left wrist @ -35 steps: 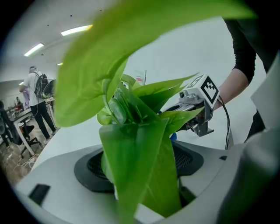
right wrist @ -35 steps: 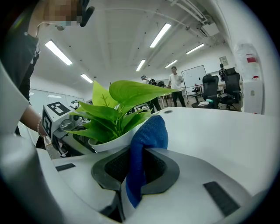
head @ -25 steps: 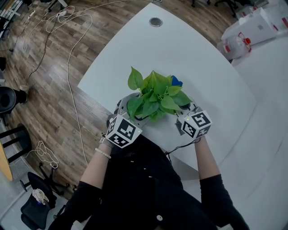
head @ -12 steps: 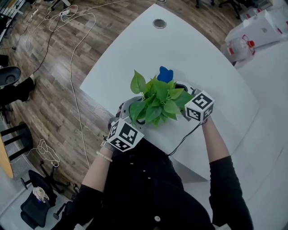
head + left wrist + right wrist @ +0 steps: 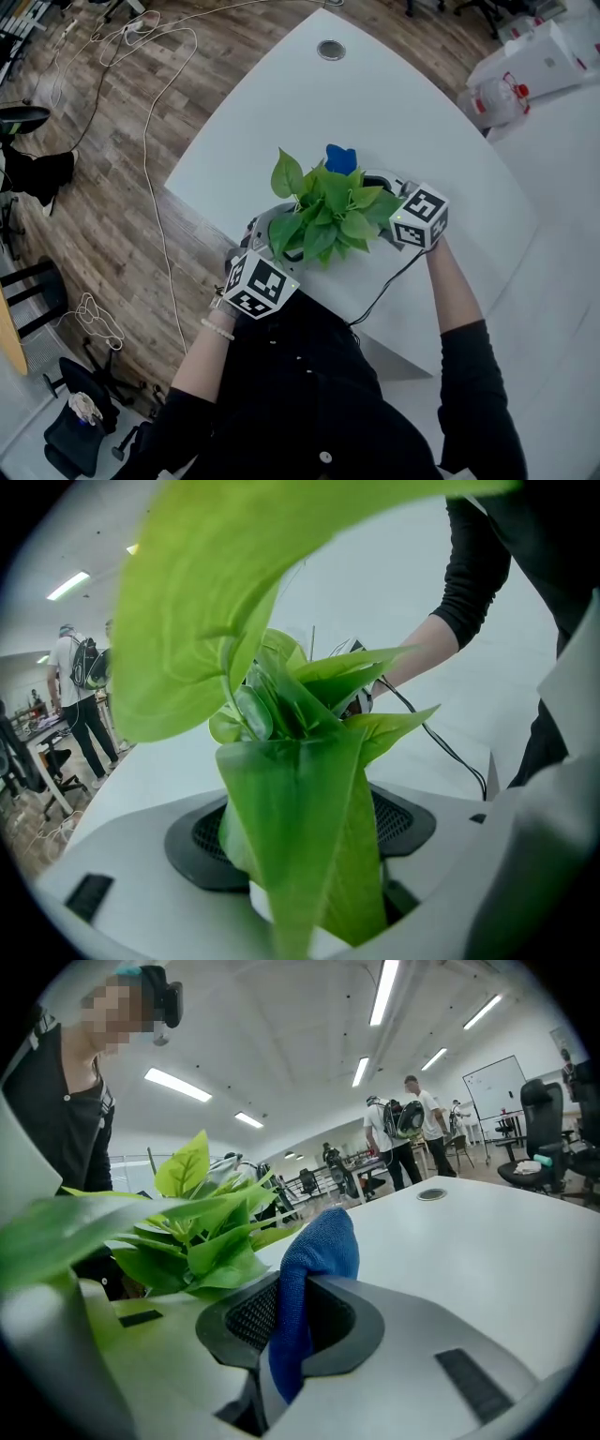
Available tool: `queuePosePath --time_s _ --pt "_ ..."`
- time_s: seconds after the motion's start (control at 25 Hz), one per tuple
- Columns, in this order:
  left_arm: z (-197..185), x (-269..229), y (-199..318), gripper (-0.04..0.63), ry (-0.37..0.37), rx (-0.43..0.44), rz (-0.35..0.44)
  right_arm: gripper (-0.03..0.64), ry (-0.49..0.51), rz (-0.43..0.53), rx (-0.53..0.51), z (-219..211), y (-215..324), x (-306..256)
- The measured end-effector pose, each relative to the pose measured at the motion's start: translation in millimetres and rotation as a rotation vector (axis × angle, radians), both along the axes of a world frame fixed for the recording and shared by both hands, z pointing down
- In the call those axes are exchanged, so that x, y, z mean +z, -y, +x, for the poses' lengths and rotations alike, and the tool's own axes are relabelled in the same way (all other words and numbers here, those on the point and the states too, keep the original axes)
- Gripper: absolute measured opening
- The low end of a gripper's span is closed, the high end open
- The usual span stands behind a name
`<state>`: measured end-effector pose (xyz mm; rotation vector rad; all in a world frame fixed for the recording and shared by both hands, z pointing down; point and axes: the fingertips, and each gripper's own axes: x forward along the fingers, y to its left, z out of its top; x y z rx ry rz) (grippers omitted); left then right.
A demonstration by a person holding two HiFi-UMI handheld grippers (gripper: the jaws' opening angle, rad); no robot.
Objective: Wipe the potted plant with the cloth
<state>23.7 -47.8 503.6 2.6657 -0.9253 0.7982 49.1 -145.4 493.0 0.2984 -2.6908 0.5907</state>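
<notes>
Your left gripper [image 5: 309, 874] has its jaws closed on a leaf [image 5: 291, 799] of the potted plant [image 5: 328, 211], which stands near your edge of the white worktop [image 5: 412, 112]. The leaf's long axis runs from those jaws up into the foliage. Your right gripper [image 5: 286, 1326] pinches the blue cloth [image 5: 319, 1241] at the plant's far right side, so the held leaf lies to its left. Nothing readable shows, only the cubes' square markers.

One potted plant [image 5: 328, 211], one cloth [image 5: 339, 157]
</notes>
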Motion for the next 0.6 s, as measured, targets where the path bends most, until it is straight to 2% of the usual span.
queuePosePath --time_s 0.6 --pt "0 -1 1 0.371 -0.008 -0.002 -0.018 0.083 0.003 -0.029 0.188 35 -37 5"
